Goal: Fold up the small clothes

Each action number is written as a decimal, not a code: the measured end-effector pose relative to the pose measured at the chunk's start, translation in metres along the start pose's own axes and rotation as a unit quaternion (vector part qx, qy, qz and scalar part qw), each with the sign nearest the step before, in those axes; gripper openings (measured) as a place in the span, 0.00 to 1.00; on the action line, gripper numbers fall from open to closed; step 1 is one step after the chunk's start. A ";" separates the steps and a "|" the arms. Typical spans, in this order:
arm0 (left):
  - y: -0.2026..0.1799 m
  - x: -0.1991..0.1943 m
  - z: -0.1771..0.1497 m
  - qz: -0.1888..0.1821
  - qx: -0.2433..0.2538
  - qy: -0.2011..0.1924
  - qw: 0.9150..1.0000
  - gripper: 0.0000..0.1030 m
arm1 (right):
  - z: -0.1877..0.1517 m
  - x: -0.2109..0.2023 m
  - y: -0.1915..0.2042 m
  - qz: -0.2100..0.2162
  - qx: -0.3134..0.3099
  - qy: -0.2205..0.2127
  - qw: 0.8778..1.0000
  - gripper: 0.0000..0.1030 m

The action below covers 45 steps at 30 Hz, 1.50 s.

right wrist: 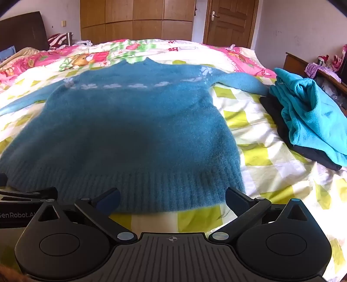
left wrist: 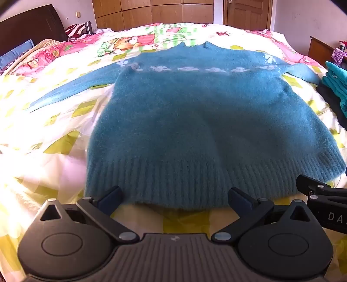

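Fuzzy teal-blue knitted sweater [left wrist: 184,121] with a band of white flowers across the chest, spread flat on the bed with its yellow-green checked and pink cartoon quilt [left wrist: 65,121], sleeves out to both sides, ribbed hem nearest. Left tool [left wrist: 173,196] angled down just short of the hem, fingers spread wide, nothing between them. Right tool [right wrist: 172,196] same deal, released and empty, near the hem's right part, left tool's black arm poking in beside it. Off to the right of the right tool, a stack of folded turquoise fleece and dark clothes [right wrist: 308,117], sleeve tip touching it. Wooden wardrobe [right wrist: 134,19] and door far ahead.
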<state>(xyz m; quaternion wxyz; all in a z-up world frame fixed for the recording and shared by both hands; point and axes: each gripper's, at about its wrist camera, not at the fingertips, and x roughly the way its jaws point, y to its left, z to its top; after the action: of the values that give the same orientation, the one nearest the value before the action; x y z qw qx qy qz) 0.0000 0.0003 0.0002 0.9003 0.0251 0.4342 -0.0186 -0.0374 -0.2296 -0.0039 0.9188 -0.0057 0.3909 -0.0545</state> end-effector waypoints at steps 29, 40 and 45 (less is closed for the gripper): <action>-0.005 0.004 -0.004 0.008 0.014 0.002 1.000 1.00 | -0.005 0.003 0.001 0.004 0.000 0.002 1.000 1.00; -0.005 0.004 -0.004 0.009 0.014 0.003 1.000 1.00 | -0.006 0.004 0.001 0.005 0.001 0.004 1.000 1.00; -0.005 0.004 -0.004 0.009 0.014 0.003 1.000 1.00 | -0.005 0.003 0.000 0.005 0.000 0.004 1.000 1.00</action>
<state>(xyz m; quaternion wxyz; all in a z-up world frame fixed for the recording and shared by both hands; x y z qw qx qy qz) -0.0009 -0.0044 -0.0050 0.8988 0.0415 0.4361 -0.0168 -0.0386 -0.2297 -0.0098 0.9174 -0.0031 0.3948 -0.0499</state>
